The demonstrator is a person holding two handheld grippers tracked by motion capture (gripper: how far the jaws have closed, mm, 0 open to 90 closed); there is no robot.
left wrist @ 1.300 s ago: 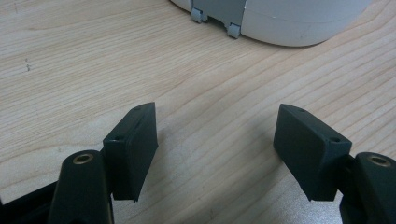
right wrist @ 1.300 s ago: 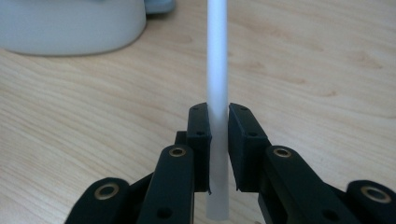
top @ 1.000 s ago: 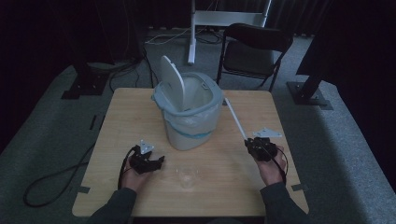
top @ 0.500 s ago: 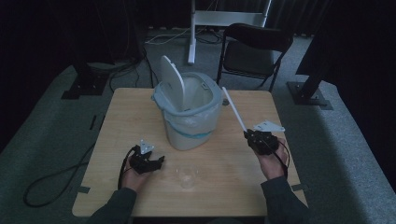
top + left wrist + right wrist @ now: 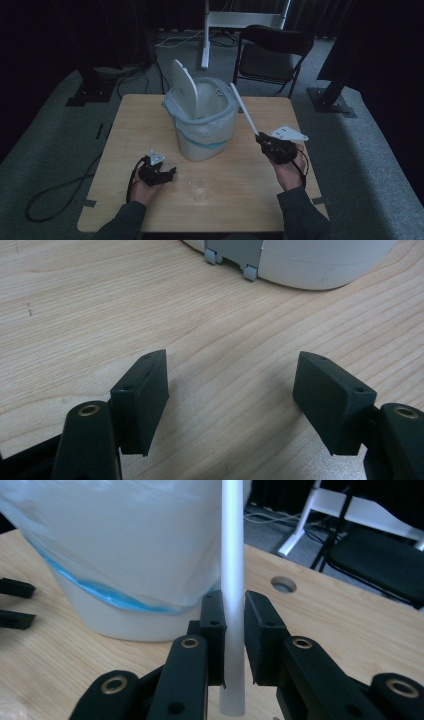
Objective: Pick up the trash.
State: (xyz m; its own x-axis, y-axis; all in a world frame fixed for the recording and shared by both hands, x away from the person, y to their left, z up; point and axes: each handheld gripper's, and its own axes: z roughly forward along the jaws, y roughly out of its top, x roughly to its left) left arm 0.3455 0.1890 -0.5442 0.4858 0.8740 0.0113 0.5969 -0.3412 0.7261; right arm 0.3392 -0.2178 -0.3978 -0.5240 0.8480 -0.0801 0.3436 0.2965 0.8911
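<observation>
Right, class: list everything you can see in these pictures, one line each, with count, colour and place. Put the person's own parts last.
Table: one, light wood, centre of the high view.
Bin: one, pale grey-white with a clear liner and blue band, on the table's far middle, lid raised.
Tube: one, white, slanting up from the right gripper towards the bin's rim.
Cup: one, clear, on the table's near edge between the hands.
Chair: one, black, on the floor behind the table.
Stand: one, white, on the floor beyond the table.
Left gripper: one, black, jaws open over bare wood.
Right gripper: one, black, jaws shut on the tube.
Forearms: two, dark sleeves, bottom edge.
</observation>
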